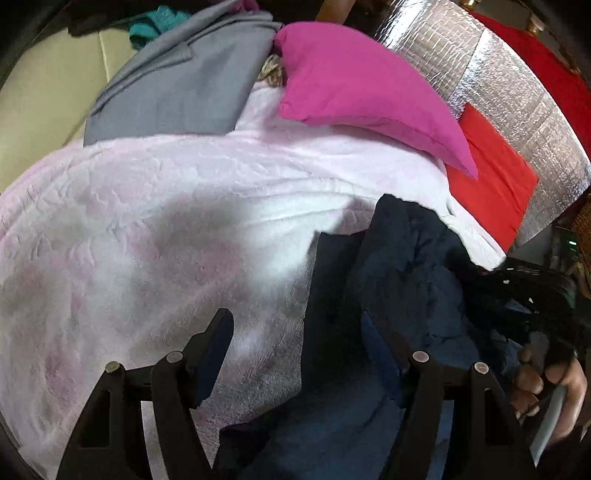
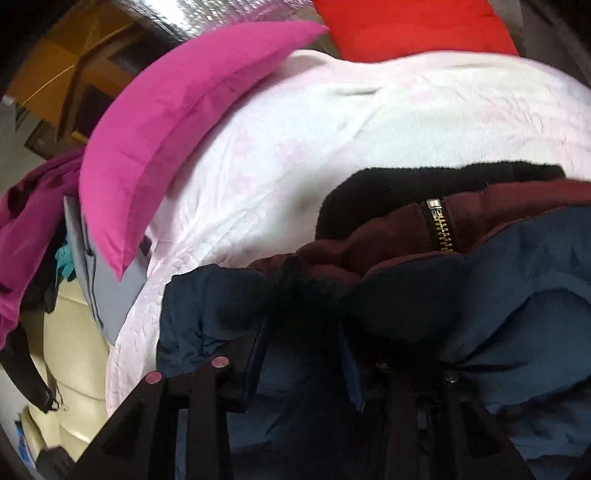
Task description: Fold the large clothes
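Observation:
A navy padded jacket lies crumpled on a pale pink blanket, at the lower right of the left wrist view. My left gripper is open. Its left finger hangs over the blanket and its right finger over the jacket's edge. In the right wrist view the jacket shows a maroon lining, a brass zipper and a black fleece collar. My right gripper is shut on a bunched fold of the navy fabric. A hand holds that gripper at the right edge.
A magenta pillow and a red cushion rest at the blanket's far side against silver foil padding. A grey garment and teal cloth lie at the far left on a cream sofa.

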`<state>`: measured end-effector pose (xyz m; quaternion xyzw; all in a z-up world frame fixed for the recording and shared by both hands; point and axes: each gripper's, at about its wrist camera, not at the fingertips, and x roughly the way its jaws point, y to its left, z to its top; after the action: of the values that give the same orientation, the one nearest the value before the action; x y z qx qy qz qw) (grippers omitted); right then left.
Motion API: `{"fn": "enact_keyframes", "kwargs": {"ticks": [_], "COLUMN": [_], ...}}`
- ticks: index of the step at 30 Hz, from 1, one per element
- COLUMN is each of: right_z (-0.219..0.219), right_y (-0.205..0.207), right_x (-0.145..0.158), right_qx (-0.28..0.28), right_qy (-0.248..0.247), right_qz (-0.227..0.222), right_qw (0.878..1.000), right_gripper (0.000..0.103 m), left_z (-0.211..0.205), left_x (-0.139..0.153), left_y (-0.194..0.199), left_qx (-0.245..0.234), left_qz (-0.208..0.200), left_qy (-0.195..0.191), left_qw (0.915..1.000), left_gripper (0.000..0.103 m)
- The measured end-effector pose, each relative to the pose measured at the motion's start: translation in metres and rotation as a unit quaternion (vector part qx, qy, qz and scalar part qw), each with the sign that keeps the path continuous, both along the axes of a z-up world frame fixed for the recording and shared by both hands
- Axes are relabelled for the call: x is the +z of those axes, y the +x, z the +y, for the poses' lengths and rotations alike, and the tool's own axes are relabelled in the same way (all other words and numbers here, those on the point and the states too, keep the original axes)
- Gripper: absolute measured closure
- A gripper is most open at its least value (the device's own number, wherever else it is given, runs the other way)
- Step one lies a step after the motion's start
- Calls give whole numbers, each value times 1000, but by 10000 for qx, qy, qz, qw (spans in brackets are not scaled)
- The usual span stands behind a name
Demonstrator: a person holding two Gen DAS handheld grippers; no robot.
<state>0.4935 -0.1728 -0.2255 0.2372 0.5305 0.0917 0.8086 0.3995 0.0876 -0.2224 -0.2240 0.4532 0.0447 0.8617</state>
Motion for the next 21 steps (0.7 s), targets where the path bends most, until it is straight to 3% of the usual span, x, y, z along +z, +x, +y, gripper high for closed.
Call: {"fn": "enact_keyframes", "kwargs": {"ticks": [5, 9, 12, 14, 16, 18, 21], "right_z": [-2, 27, 41, 40, 35, 24, 5], "right_y": [-23, -28, -18, 1, 6, 5, -9], "right_x": [39, 52, 37, 0, -16, -21, -1], "right_qx": [4, 508, 591, 196, 94, -30, -153], "right_qy": [562, 568, 664, 389, 462, 811, 1125], "right_qz": [-765, -861, -616, -150, 57, 50, -288], "right_qw": [9955, 9934, 9941, 9989, 9989, 9967, 9931], "right_gripper": [60, 60, 60, 56, 56, 56, 55], "left_z": [-3, -4, -6, -7, -7, -7, -5], "left_x": [-2, -3, -4, -4, -5, -6, -3], "left_y": [-2, -2, -1, 0, 3, 4, 5], "left_qx": [39, 75, 41, -2, -45, -73, -68], "left_qz": [113, 149, 183, 189, 220, 248, 231], "left_qy": [28, 78, 145, 235, 261, 279, 307], "left_qw": [9999, 9998, 9997, 9995, 9994, 9993, 9992], "left_gripper": [31, 31, 31, 31, 30, 30, 30]}}
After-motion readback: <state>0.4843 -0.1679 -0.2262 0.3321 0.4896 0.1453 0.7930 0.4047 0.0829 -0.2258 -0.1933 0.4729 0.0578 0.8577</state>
